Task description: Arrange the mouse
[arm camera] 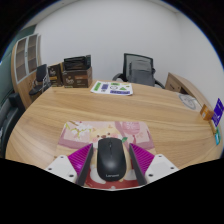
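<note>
Wood-topped, the counter (70, 105) stretched away beyond my gripper (111, 168) toward office chairs (140, 68) at the far side. I saw the black mouse (110, 160) sitting between the pink pads (79, 160), which appeared to press its flanks, so I judged it grasped. A pink mat (105, 132) lay just ahead; setting the mouse down there remained.

Claw (110, 165) with magenta triangular pads (78, 160)
</note>
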`<state>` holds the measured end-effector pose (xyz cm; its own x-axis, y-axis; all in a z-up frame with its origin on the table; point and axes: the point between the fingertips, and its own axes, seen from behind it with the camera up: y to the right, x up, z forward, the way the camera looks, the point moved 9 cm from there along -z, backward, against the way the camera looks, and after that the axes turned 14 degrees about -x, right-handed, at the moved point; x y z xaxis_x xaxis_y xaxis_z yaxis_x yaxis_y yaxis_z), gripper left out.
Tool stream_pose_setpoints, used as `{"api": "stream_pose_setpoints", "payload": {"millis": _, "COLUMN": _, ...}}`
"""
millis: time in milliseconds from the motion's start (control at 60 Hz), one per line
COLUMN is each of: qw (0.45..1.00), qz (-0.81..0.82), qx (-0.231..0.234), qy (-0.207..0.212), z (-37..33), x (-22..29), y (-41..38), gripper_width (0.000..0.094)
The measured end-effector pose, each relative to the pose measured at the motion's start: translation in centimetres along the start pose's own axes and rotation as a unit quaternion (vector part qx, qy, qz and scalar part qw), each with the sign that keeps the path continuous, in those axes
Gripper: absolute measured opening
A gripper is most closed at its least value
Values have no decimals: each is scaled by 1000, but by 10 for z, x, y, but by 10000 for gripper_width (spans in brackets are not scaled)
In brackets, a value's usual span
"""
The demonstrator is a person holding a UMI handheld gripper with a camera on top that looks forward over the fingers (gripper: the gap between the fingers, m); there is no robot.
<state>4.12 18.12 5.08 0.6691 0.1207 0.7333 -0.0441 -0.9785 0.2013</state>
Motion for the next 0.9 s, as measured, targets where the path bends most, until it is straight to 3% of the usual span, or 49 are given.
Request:
{"api": "stream_pose_setpoints", "payload": {"millis": 17, "qw": 1000, "qz": 0, "qx": 2, "qy": 0, "z": -3, "x": 2, "y": 1, "gripper_width": 850}}
{"api": "stream_pose_setpoints", "payload": {"millis": 33, "qw": 1000, "qz": 1, "qx": 3, "qy": 2, "z": -6, "x": 4, "y": 3, "gripper_width": 881}}
{"api": "stream_pose_setpoints", "payload": {"millis": 67, "qw": 1000, "qz": 2, "qx": 0, "qy": 6, "z": -14, "x": 9, "y": 10, "gripper_width": 832}}
{"api": "stream_pose_setpoints", "payload": {"millis": 133, "qw": 1000, "qz": 6, "qx": -4, "qy": 21, "z": -38, "x": 22, "y": 26, "gripper_width": 871}}
{"api": "stream_pose_setpoints", "payload": {"millis": 417, "qw": 999, "qz": 31, "qx": -8, "qy": 37, "z": -179, "x": 34, "y": 127, "gripper_width": 869}}
{"api": "stream_pose_setpoints", "payload": {"millis": 700, "qw": 997, "qz": 45, "qx": -32, "qy": 54, "z": -289, "x": -15, "y": 228, "gripper_width": 869}}
{"api": "stream_pose_setpoints", "payload": {"millis": 900, "qw": 996, "qz": 61, "qx": -47, "qy": 55, "z": -329, "x": -59, "y": 280, "gripper_width": 867}}
